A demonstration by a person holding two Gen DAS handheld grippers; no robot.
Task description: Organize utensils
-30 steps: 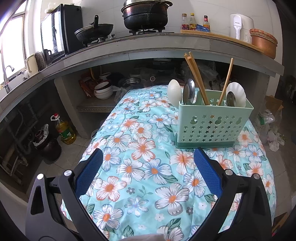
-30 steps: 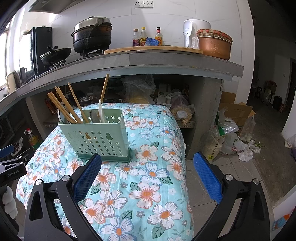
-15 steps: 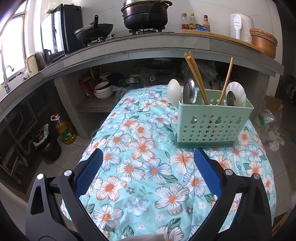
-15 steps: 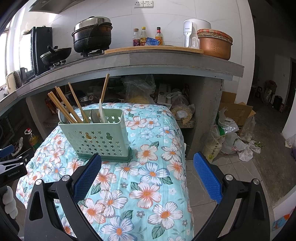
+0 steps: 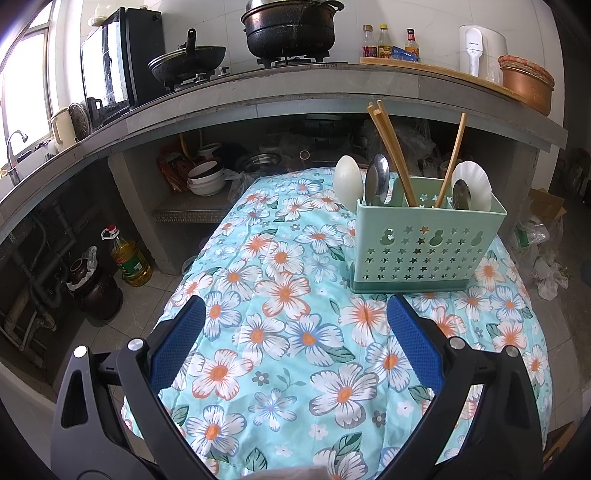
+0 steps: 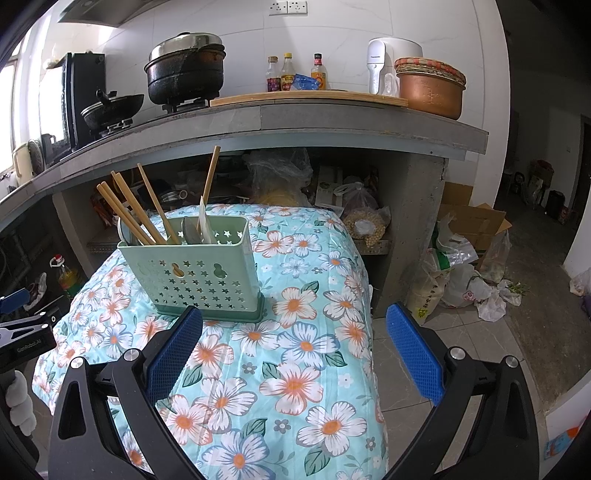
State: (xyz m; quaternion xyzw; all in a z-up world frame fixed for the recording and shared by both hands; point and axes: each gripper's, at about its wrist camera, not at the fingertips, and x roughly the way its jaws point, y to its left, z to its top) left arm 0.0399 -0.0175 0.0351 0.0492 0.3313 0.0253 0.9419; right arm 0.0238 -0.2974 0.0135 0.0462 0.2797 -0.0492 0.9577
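Observation:
A mint-green perforated utensil holder (image 5: pixel 424 245) (image 6: pixel 197 267) stands on the floral tablecloth (image 5: pixel 295 332) (image 6: pixel 295 332). In it stand wooden chopsticks (image 5: pixel 391 151) (image 6: pixel 127 210), metal spoons (image 5: pixel 377 179) and white ceramic spoons (image 5: pixel 474 186). My left gripper (image 5: pixel 295 314) hovers open over the cloth, in front of the holder and a little to its left, holding nothing. My right gripper (image 6: pixel 293 317) is open too, just right of the holder, with nothing between its blue pads. The left gripper's tip (image 6: pixel 22 328) shows at the left edge of the right wrist view.
A concrete counter (image 5: pixel 295 85) runs behind the table with pots (image 5: pixel 291 27), a wok, bottles and a kettle. Bowls (image 5: pixel 205 179) sit under it. An oil bottle (image 5: pixel 129 258) and a jar stand on the floor left. Bags (image 6: pixel 461 280) and a cardboard box lie right.

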